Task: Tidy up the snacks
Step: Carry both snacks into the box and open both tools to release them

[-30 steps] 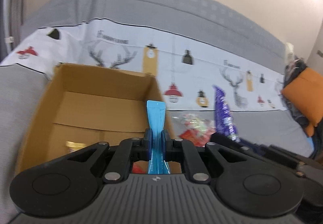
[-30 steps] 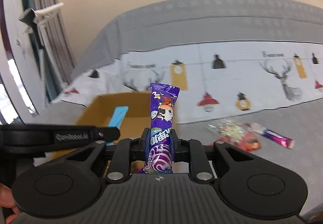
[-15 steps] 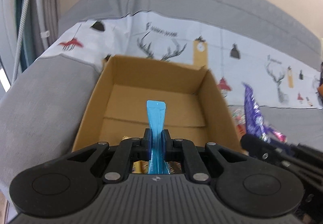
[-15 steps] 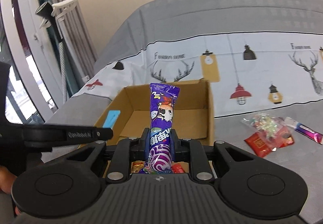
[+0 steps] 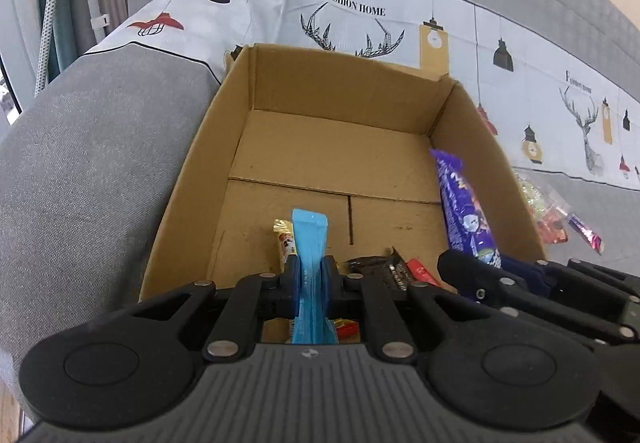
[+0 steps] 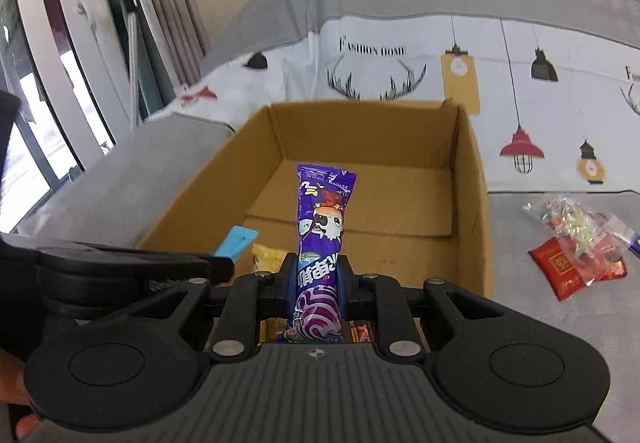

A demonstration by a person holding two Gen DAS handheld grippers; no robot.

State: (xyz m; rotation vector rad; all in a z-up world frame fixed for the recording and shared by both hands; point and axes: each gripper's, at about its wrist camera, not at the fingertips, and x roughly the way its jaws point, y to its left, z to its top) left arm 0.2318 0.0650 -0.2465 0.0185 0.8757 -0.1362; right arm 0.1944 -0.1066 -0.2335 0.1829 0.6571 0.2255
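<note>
My left gripper (image 5: 310,275) is shut on a blue snack packet (image 5: 309,239), held over the near end of an open cardboard box (image 5: 224,115). My right gripper (image 6: 318,275) is shut on a purple snack packet (image 6: 325,211), also over the box (image 6: 470,171), to the right of the left gripper. The purple packet also shows in the left wrist view (image 5: 460,203), and the blue one in the right wrist view (image 6: 237,241). Several small snacks lie at the box's near end: a gold-ended one (image 5: 283,239), a dark one (image 5: 380,267), a yellow one (image 6: 269,257).
The box sits on a grey sofa (image 5: 80,147) with a printed white cover (image 5: 360,7). Loose snacks lie on the seat right of the box: a red packet (image 6: 560,267), a clear bag of sweets (image 6: 576,227), a purple stick (image 5: 586,233). Curtains and a window (image 6: 60,83) stand left.
Both grippers have moved left and forward with their packets, from beside the box to over its near end. The box now fills both views and its contents show.
</note>
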